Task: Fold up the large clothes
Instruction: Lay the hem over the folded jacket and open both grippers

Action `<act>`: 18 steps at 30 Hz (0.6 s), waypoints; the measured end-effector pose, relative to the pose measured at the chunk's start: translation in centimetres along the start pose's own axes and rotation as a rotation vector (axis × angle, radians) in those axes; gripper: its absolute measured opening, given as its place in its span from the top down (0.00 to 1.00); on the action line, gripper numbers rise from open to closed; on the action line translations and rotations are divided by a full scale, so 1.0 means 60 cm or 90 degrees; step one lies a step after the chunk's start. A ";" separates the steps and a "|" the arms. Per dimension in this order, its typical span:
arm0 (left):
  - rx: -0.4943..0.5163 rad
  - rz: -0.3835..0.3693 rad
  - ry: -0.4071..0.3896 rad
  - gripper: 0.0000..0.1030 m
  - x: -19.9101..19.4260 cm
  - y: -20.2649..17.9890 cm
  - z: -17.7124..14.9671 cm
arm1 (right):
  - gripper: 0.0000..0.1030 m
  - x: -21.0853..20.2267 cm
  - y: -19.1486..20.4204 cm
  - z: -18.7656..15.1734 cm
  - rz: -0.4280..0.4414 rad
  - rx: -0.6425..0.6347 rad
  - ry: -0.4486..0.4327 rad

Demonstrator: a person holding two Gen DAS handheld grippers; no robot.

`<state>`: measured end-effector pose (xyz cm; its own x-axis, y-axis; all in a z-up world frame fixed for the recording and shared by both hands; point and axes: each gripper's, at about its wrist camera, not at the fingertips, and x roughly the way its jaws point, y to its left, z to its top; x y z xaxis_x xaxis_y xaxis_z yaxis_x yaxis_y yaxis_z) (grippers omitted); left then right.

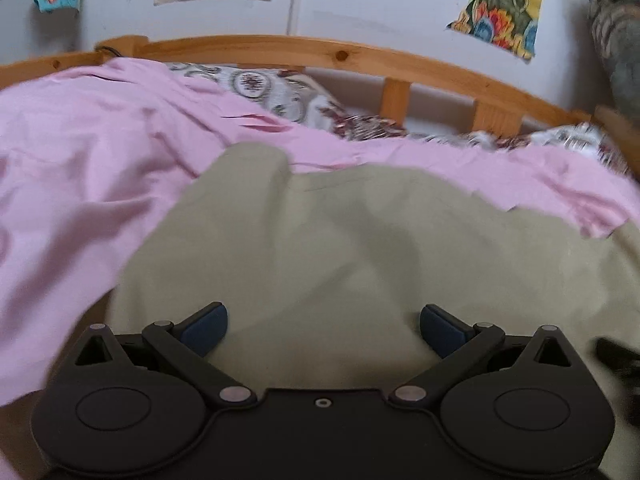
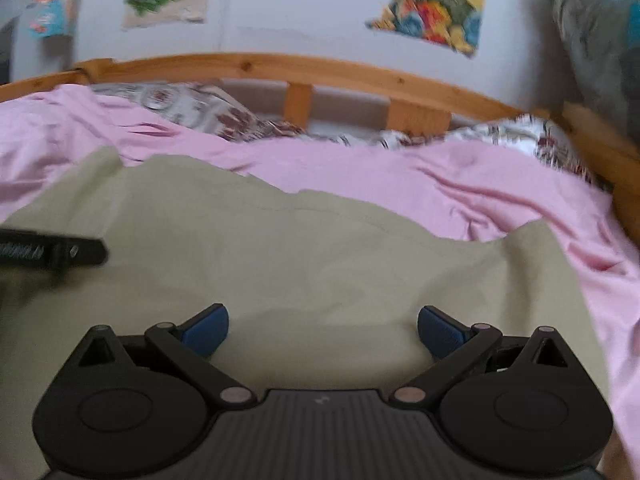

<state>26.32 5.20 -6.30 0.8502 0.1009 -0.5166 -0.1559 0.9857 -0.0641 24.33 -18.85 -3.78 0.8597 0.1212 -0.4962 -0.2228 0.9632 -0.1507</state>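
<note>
A pale khaki-green cloth garment (image 1: 360, 248) lies spread on a bed, on top of a crumpled pink cotton sheet (image 1: 80, 160). Both views look across it toward a curved pine-wood headboard rail (image 1: 320, 50).

The left hand-held gripper (image 1: 323, 330) hangs over the near part of the garment with its two blue-padded fingers spread wide apart and nothing between them. The right hand-held gripper (image 2: 323, 330) sits the same way: fingers wide apart, empty, above the garment's near edge. In the right view, part of the other black tool juts in from the left, so the two are side by side.

Counted: one khaki garment, one pink sheet, two grippers, and at least two patterned white-and-maroon pillows (image 2: 192, 114) against the headboard. Three colourful torn paper pictures (image 1: 500, 4) hang on the pale wall behind.

Risks from here, as a judgement: the garment lies directly on the loose sheet, so a low pinch could catch pink fabric along with khaki and drag the bedding into the fold. The garment's far edge is uneven and humped, so folding without smoothing would likely lock in wrinkles. Both pictures are blurred, which hides seams and edges, so a grasp point could easily be misjudged.
</note>
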 end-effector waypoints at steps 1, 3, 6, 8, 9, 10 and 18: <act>0.002 0.009 -0.003 0.01 -0.001 0.006 -0.006 | 0.00 -0.010 0.000 -0.013 -0.008 -0.013 -0.008; -0.012 -0.005 -0.015 0.00 -0.002 0.016 -0.014 | 0.00 -0.019 -0.003 -0.041 -0.012 0.002 -0.031; 0.004 0.004 -0.030 0.01 0.001 0.010 -0.023 | 0.00 -0.014 -0.003 -0.062 -0.011 0.021 -0.043; 0.006 0.008 -0.033 0.01 -0.001 0.010 -0.023 | 0.00 -0.010 0.002 -0.060 -0.019 0.012 -0.040; 0.002 0.008 -0.034 0.01 -0.004 0.011 -0.022 | 0.00 -0.011 0.001 -0.060 -0.019 0.012 -0.040; -0.008 0.012 -0.029 0.01 -0.010 0.013 -0.018 | 0.00 -0.013 -0.003 -0.057 -0.013 0.018 -0.038; -0.069 0.054 -0.022 0.01 -0.141 0.047 -0.023 | 0.00 -0.119 -0.088 -0.038 0.001 0.091 0.039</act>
<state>17.97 6.91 -3.27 0.8484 0.1904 -0.4939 -0.2805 0.9530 -0.1144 18.31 -25.32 -1.40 0.8292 0.1115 -0.5478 -0.1519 0.9880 -0.0289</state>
